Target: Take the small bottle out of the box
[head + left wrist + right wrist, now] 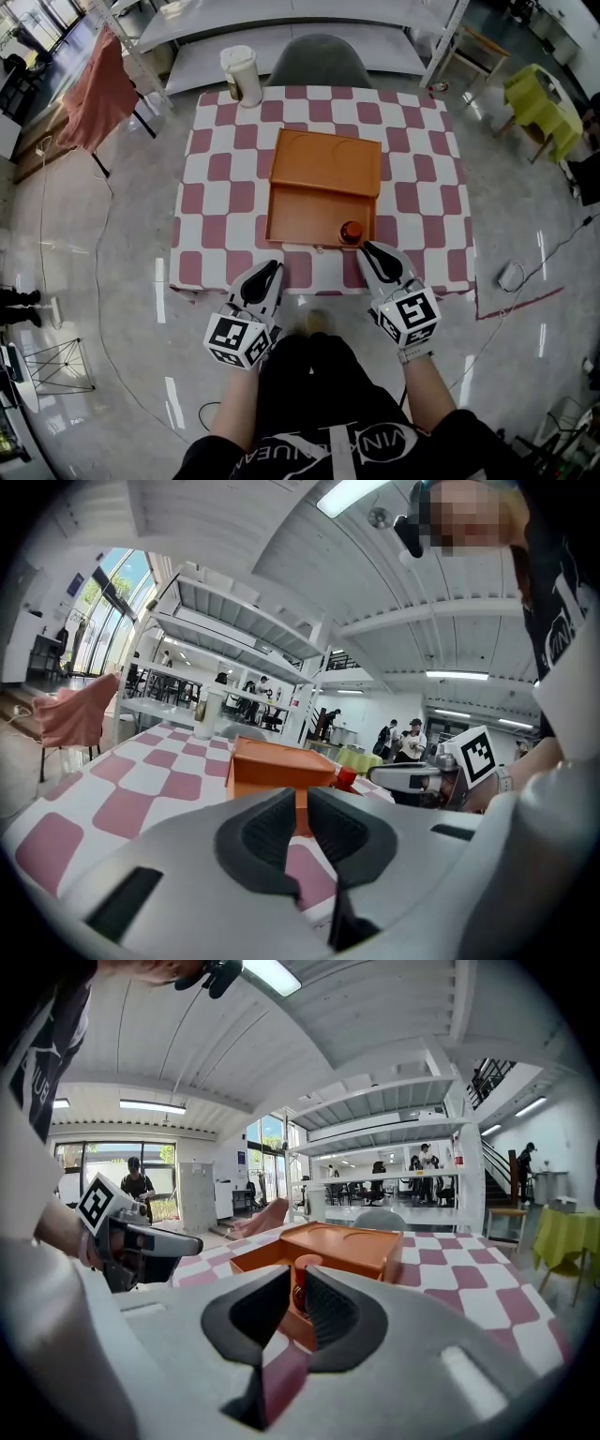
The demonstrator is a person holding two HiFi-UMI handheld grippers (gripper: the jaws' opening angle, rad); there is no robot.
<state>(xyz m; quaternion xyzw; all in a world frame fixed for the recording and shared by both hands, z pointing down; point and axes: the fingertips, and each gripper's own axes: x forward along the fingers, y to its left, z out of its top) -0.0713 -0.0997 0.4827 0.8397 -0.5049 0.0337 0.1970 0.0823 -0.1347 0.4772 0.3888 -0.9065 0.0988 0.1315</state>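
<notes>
An orange box (305,217) lies open on the checked table (216,187), its lid (326,161) folded flat behind it. The small bottle (351,231), with a red-orange cap, stands upright in the box's near right corner. My right gripper (367,246) hovers just in front of it at the table's near edge. Its jaws stand a narrow slit apart, and the bottle (302,1269) shows beyond that slit, outside the pads. My left gripper (272,267) is near the box's near left corner, jaws narrowly apart with nothing between them, and the box (277,766) lies ahead of it.
A white lidded cup (241,75) stands at the table's far left corner. A grey chair (317,58) is pushed in behind the table. A pink cloth hangs on a rack (98,89) to the left, and a yellow-green chair (542,108) stands to the right.
</notes>
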